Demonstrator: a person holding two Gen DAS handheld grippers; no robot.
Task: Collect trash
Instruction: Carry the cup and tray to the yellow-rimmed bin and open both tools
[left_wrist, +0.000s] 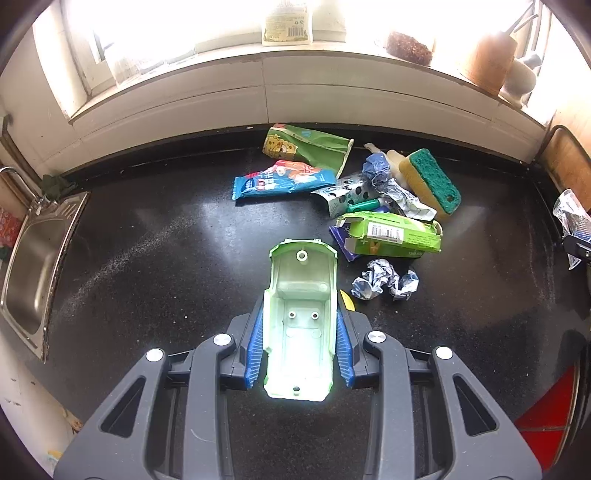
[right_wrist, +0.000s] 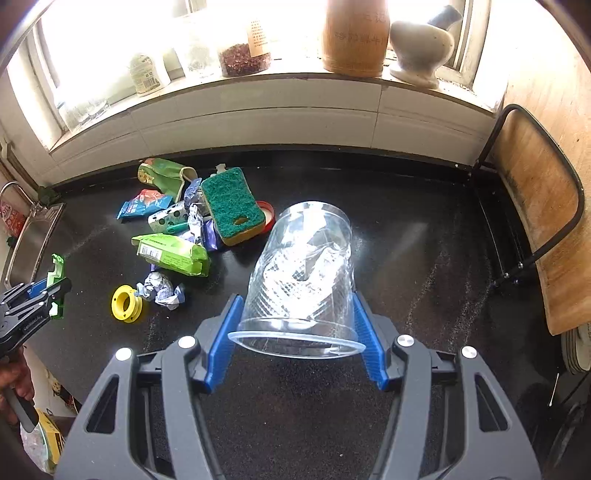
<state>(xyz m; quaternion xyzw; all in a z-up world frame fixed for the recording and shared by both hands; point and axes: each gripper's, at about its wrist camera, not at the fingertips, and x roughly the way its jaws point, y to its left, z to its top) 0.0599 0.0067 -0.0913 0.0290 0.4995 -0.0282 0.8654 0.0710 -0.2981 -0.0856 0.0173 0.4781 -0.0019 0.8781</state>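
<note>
Left wrist view looks straight down the left gripper (left_wrist: 300, 343), whose blue ribbed pads pinch the long sides of a pale green toy car shell (left_wrist: 301, 317). The shell is hollow moulded plastic, underside up, with screw posts and thin walls; gripping it across its narrow width seems the sensible hold, since the flat flanks give the pads purchase. It hangs clear above the black speckled countertop (left_wrist: 166, 258).

Ahead and to the right of this claw lies the rest of the trash: a crumpled foil wrapper (left_wrist: 384, 282) nearest, a torn green cardboard box (left_wrist: 395, 234) beyond it, then a blue snack packet (left_wrist: 280, 181) and a green pouch (left_wrist: 310, 149) toward the wall. A yellow-and-green scouring sponge (left_wrist: 430, 181) leans on the heap, probably not trash. Far left sits a steel sink (left_wrist: 33, 266).

From the right wrist, the right gripper (right_wrist: 297, 332) clamps a clear plastic cup (right_wrist: 301, 280) near its rim, mouth toward the camera, thin and ridged, with crumpled film inside. Holding it by the wide end likely keeps it from collapsing. A yellow plastic spool (right_wrist: 127, 303) rests on the counter to its left, not yet collected.
</note>
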